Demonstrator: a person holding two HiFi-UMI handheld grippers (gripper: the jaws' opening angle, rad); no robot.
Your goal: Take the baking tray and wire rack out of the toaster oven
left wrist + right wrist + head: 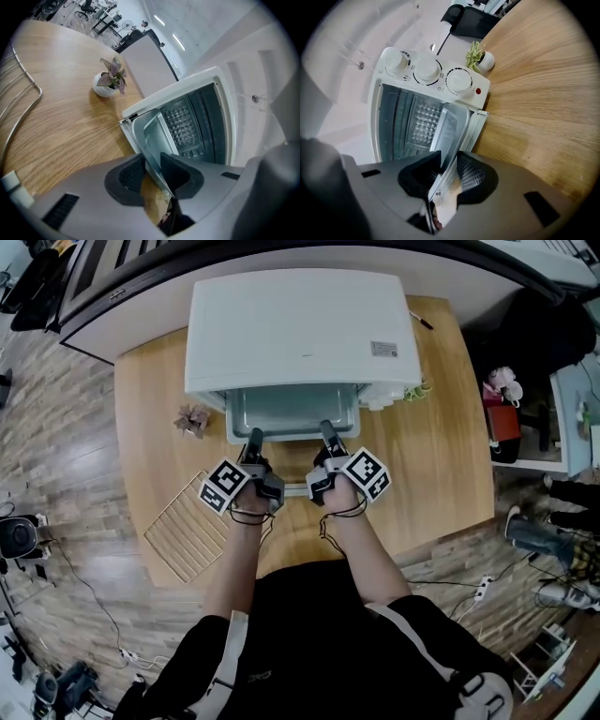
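The white toaster oven point(300, 329) stands at the back of the wooden table, its front open. The grey metal baking tray point(292, 413) sticks partly out of the opening. My left gripper point(254, 439) is shut on the left part of the tray's front rim, and my right gripper point(327, 432) is shut on the right part. In the left gripper view the tray point(154, 136) runs edge-on between the pads of my left gripper point(152, 171). In the right gripper view the tray point(452, 124) is pinched by my right gripper point(449, 176). The wire rack point(187, 531) lies flat on the table at the left.
A small potted plant point(193, 418) sits left of the oven, another point(480, 57) at its right by the three knobs point(427, 69). The wire rack point(18, 108) reaches the table's front-left edge. A cable hangs beneath my hands. Floor clutter surrounds the table.
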